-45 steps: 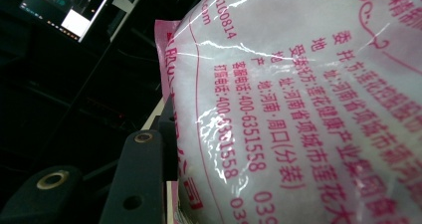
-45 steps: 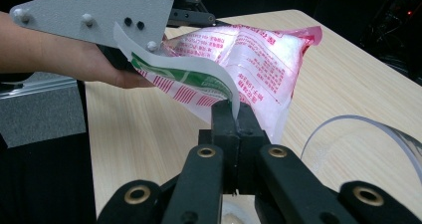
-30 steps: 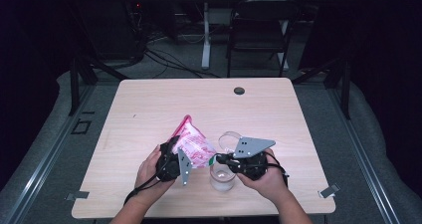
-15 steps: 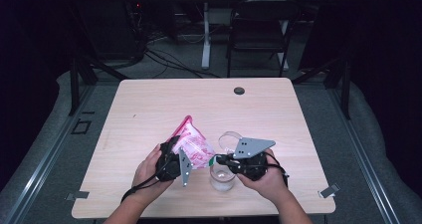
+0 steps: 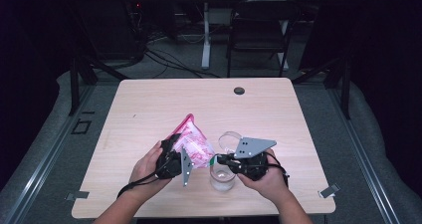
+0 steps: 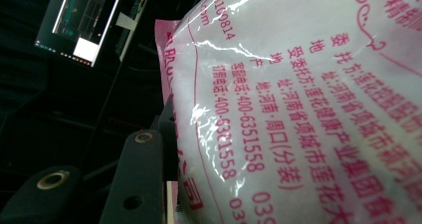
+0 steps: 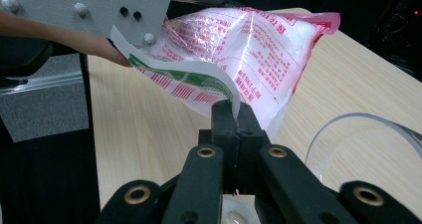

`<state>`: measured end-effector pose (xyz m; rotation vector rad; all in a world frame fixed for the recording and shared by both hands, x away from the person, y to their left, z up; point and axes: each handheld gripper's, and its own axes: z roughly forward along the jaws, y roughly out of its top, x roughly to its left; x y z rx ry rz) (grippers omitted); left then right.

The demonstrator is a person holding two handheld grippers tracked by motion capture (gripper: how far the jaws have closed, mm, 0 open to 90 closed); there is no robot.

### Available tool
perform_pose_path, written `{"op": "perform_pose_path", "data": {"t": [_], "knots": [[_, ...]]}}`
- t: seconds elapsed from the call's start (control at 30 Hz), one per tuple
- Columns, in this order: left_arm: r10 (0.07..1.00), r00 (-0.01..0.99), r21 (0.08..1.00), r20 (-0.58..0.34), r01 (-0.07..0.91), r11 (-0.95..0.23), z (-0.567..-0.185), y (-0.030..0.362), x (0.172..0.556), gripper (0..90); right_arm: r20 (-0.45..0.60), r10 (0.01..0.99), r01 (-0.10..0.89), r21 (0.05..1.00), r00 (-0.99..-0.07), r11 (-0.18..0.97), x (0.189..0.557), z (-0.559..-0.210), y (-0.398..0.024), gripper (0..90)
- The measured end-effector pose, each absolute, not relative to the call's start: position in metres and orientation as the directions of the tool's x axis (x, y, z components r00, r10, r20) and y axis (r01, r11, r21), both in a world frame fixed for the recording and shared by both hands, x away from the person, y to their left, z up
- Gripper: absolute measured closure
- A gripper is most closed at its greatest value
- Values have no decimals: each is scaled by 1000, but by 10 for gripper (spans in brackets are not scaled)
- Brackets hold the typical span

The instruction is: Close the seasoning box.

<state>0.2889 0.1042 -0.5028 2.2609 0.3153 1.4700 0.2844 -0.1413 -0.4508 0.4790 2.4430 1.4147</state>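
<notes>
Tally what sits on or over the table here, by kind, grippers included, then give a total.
Grippers: 2, left gripper and right gripper
Bags: 1, pink printed bag
Glass jars: 1, jar
Clear lids: 1, lid
Black grommets: 1, grommet
Total: 6

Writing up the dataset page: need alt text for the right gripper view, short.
The right gripper has its black jaws shut on a torn edge of a pink-printed plastic bag of white grains, held up above a light wooden table. The rim of a clear glass curves in at the lower right.
</notes>
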Motion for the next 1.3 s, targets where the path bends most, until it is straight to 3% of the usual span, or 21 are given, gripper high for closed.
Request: {"op": "perform_pose_path", "data": {"t": [1.3], "knots": [[301,388,354,871,-73,-932,-490,96,290,591,-50,399,157,869,-915,469,287,-451,-150,900]]}}
